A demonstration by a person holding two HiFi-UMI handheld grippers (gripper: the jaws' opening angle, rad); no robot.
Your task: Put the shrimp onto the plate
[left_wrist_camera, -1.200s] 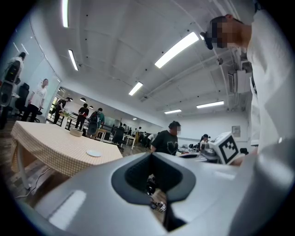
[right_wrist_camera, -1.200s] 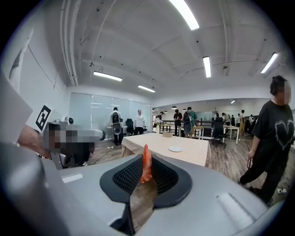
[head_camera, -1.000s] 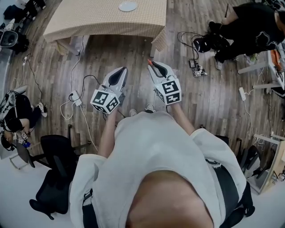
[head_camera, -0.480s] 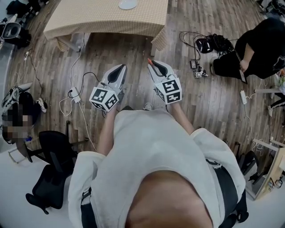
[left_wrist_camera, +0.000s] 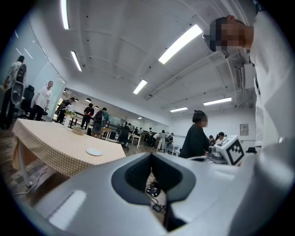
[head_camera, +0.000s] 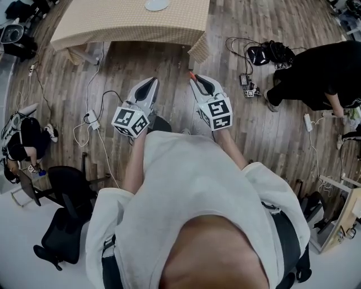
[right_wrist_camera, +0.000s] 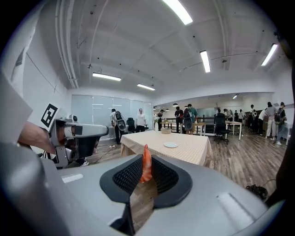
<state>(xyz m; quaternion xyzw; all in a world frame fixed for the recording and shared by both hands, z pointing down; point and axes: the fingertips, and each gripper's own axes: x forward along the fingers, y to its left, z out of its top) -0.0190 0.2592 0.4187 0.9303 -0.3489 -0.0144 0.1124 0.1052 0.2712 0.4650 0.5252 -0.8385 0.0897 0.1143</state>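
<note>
In the right gripper view an orange shrimp [right_wrist_camera: 146, 163] stands upright between the black pads of my right gripper [right_wrist_camera: 146, 162], which is shut on it. The head view shows the shrimp [head_camera: 192, 75] as an orange tip at the front of that gripper [head_camera: 196, 79]. My left gripper [head_camera: 149, 85] is level beside it, and its jaws [left_wrist_camera: 150, 159] are shut on nothing. A small white plate [head_camera: 156, 4] lies on a table with a beige checked cloth [head_camera: 113, 25], well ahead of both grippers. The plate [right_wrist_camera: 170, 144] also shows in the right gripper view.
Cables and a power strip [head_camera: 93, 121] lie on the wooden floor between me and the table. To the right a person in black [head_camera: 321, 73] crouches beside a black bag [head_camera: 265, 53]. A black office chair [head_camera: 67, 220] stands at lower left. A bowl [right_wrist_camera: 166, 131] sits on the table.
Both grippers have moved a little forward toward the table, the right one still holding the shrimp. The person in black at the right has shifted position.
</note>
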